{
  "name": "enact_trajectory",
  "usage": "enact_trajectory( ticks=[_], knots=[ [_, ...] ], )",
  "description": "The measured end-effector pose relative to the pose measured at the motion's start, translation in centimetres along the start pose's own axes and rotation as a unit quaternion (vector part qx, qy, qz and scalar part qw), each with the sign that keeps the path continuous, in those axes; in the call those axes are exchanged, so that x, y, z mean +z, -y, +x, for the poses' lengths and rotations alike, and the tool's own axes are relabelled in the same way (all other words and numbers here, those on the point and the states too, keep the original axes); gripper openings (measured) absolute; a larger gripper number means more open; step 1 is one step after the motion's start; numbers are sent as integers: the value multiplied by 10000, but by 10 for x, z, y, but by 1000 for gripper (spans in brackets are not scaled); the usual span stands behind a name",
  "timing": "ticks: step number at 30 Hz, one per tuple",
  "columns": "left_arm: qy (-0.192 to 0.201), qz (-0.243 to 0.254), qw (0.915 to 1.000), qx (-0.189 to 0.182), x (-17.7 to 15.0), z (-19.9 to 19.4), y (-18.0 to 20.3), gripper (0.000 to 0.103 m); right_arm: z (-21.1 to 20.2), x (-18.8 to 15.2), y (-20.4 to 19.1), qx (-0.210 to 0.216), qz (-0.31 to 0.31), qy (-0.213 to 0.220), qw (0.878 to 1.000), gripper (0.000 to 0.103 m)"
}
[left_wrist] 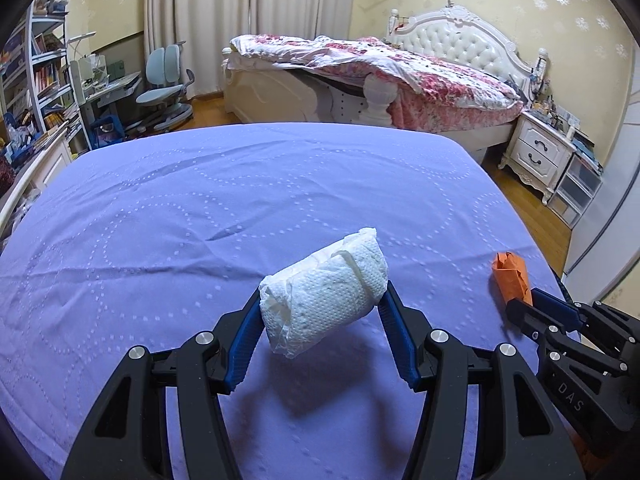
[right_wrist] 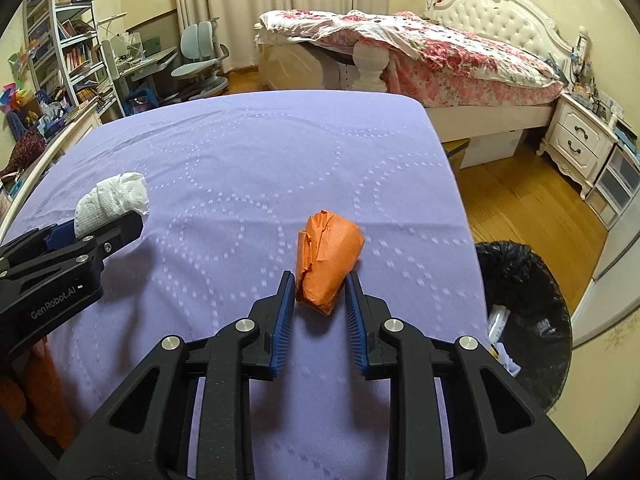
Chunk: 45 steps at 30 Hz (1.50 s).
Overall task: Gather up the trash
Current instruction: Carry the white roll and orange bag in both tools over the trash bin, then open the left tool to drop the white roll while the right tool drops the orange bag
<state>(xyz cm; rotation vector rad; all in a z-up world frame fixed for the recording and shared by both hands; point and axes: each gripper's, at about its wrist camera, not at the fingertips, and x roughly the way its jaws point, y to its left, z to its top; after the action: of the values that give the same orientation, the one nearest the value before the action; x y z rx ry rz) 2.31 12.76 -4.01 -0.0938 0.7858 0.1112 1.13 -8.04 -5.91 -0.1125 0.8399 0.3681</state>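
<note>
A crumpled white paper towel wad [left_wrist: 324,300] is clamped between the blue pads of my left gripper [left_wrist: 324,290]. It is held clear of the purple sheet [left_wrist: 240,208] and casts a shadow below. In the right wrist view my right gripper [right_wrist: 320,277] is shut on a crumpled orange paper wad [right_wrist: 328,256], low over the sheet [right_wrist: 260,152]. The left gripper [right_wrist: 100,220] with the white wad [right_wrist: 116,196] shows at the left there. In the left wrist view the right gripper [left_wrist: 524,300] and the orange wad [left_wrist: 510,272] show at the right.
A bin lined with a black bag [right_wrist: 528,280] stands on the wooden floor off the sheet's right edge, with some scraps inside. Beyond are a bed with a floral quilt [right_wrist: 440,52], a white nightstand [right_wrist: 580,140], a desk chair [right_wrist: 200,60] and bookshelves [right_wrist: 68,48].
</note>
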Motion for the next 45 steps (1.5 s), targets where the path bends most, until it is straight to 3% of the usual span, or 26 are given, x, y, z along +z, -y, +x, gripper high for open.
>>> enact_trajectory(
  ticks=[12,19,33,45],
  knots=[
    [260,349,9984,-362,-14,-20,59,57,-45,-23,46,-252,397,424,9980,25],
    [373,646,9950,-666,-10,-23,99,57,-64,-35,86,-643,701,649,9933,25],
    [270,1021,9872,-1193,-1,2,179,57,-68,-41,161,-1052,1193,738,9845,26],
    [139,1224,9858,-1143,0,26,217,57,-53,-45,190,-1096,1391,615,9823,26]
  ],
)
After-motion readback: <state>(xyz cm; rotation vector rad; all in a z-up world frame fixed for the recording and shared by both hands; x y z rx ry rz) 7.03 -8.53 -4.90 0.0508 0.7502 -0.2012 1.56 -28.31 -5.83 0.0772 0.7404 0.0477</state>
